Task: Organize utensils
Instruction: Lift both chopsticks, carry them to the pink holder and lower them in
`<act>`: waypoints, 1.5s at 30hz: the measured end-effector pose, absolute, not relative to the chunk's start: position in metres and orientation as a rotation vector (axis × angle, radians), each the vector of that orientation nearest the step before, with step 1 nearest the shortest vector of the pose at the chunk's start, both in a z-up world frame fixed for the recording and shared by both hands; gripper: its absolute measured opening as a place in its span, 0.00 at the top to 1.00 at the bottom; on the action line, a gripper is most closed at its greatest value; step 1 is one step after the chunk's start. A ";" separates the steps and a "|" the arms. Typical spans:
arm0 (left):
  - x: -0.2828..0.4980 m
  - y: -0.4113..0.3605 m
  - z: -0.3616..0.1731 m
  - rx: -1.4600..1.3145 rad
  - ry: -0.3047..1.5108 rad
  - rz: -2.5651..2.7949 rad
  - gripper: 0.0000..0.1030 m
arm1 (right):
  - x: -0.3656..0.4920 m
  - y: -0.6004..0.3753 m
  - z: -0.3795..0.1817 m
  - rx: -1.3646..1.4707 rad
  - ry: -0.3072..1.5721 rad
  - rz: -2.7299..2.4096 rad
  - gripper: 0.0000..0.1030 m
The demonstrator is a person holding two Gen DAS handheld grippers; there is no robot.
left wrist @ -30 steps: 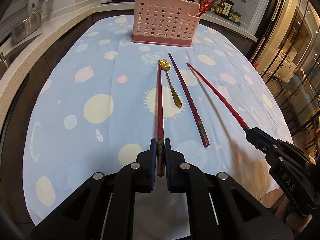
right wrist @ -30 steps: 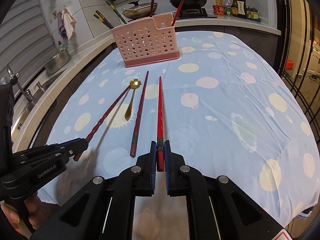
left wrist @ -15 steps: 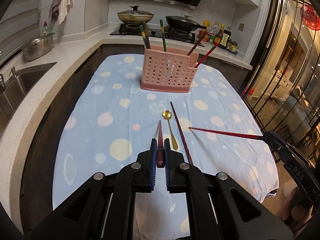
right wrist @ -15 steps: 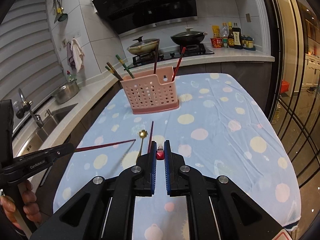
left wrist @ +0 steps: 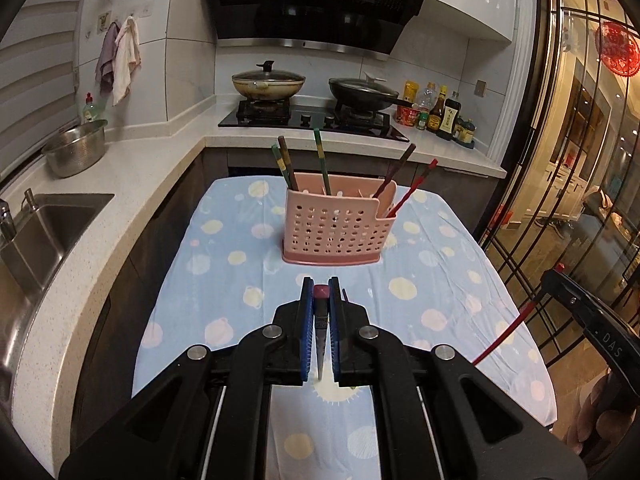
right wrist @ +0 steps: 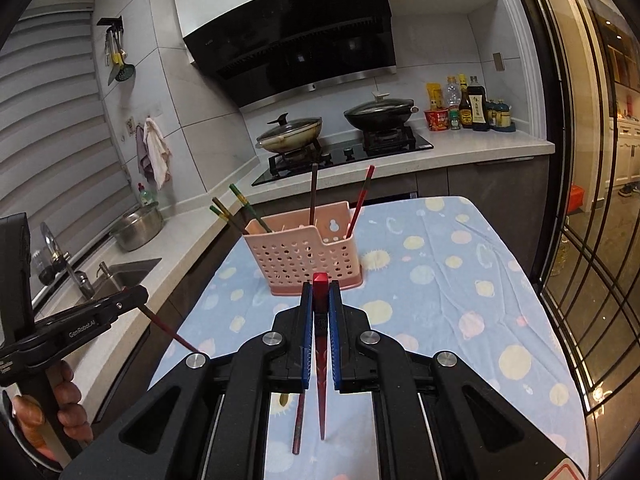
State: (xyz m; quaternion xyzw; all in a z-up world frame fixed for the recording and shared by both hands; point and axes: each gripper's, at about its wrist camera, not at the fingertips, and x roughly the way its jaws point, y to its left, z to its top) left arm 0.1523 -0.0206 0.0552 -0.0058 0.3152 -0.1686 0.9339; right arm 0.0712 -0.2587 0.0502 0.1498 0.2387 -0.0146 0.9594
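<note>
1. We judge ourselves in the carry step: the left gripper [left wrist: 321, 300] is clenched on a dark red chopstick [left wrist: 321, 322], and the right gripper [right wrist: 320, 298] is clamped on a bright red chopstick [right wrist: 321, 360]. Each stick hangs tip-down above the planet-print tablecloth [left wrist: 224, 280], its blunt end poking up between the pads.

2. The next move, as we read it, calls for bringing each stick over the pink perforated utensil caddy [left wrist: 334, 226], keeping it near upright, lowering the tip past the rim, and only then loosening the grip. The sticks already leaning there could deflect an incoming tip, so we would aim for an open gap.

3. The caddy stands near the far end of the table, well apart from both grippers. Its taller main section holds green-banded chopsticks [left wrist: 320, 160] leaning left of centre. The lower right section holds a brown chopstick [left wrist: 394, 172] and a red chopstick [left wrist: 416, 184], both leaning right.

4. Below the right gripper, a brown chopstick on the cloth [right wrist: 298, 424] lies flat, not yet collected; a gold piece beside it is mostly hidden.
</note>
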 end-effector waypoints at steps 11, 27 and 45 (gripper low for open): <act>0.201 -0.036 0.128 -0.007 0.501 -0.348 0.93 | 0.125 -0.280 0.113 0.352 0.366 0.025 0.93; 0.307 -0.077 0.194 -0.057 0.341 -0.385 0.93 | 0.258 -0.285 0.177 0.342 0.250 0.010 0.93; 0.373 -0.091 0.106 -0.033 0.510 -0.346 0.93 | 0.340 -0.282 0.080 0.325 0.477 -0.006 0.91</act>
